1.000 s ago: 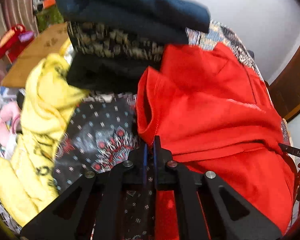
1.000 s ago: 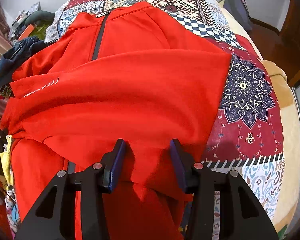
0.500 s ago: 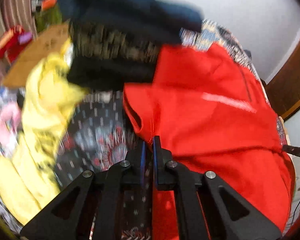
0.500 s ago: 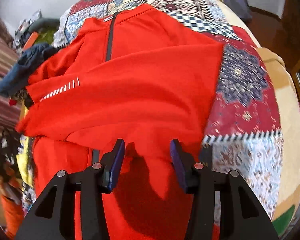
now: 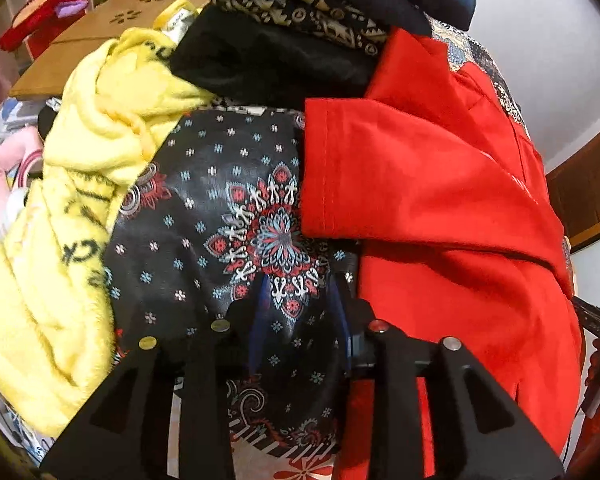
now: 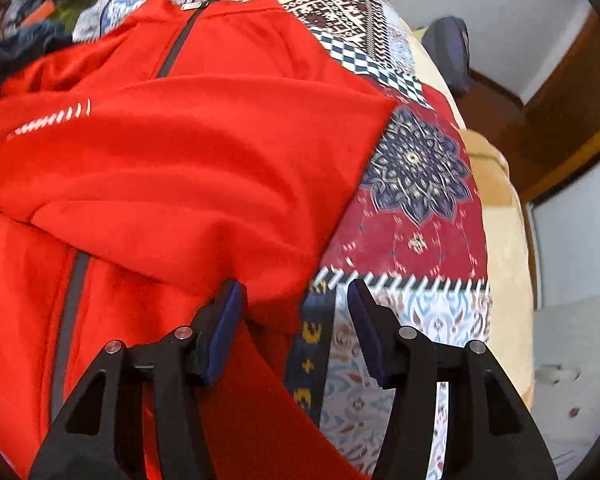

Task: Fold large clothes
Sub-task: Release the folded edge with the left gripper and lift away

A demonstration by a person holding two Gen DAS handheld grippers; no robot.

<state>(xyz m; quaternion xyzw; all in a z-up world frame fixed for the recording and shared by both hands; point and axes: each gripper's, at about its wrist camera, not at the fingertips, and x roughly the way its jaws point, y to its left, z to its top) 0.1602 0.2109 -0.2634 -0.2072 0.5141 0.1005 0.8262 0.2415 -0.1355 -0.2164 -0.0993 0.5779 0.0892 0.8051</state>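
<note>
The left gripper point(image 5: 298, 300) points steeply down over the bed, and its jaws have just been opening; they now stand a little apart with nothing between them, only the dark patterned bedspread point(image 5: 220, 200) showing through the gap. The red jacket point(image 5: 440, 200) lies just to the right of that gripper, its folded sleeve ending in a straight stitched hem close above the right fingertip. The pads do not touch the cloth.

The right gripper point(image 6: 296, 300) also points down, and its jaws have likewise just been opening. They stand moderately wide. A fold of the red jacket point(image 6: 180, 160) hangs into the gap beside the left finger point(image 6: 224, 320), while the right finger point(image 6: 364, 320) is over the bedspread point(image 6: 420, 220), clear of the cloth. Whether the left pad touches the fabric cannot be told; the jacket is not clamped.

In the right wrist view the jacket is spread across the bed, partly folded over itself, with its dark zipper point(image 6: 176, 48) running up toward the collar and a row of white dashes point(image 6: 52, 120) on one sleeve.

To the left of the jacket, in the left wrist view, lies a yellow fleece garment point(image 5: 80, 200) with black lettering. Beyond it sits a stack of folded dark clothes point(image 5: 300, 32), and a red plush toy point(image 5: 44, 12) rests at the far left.
</note>
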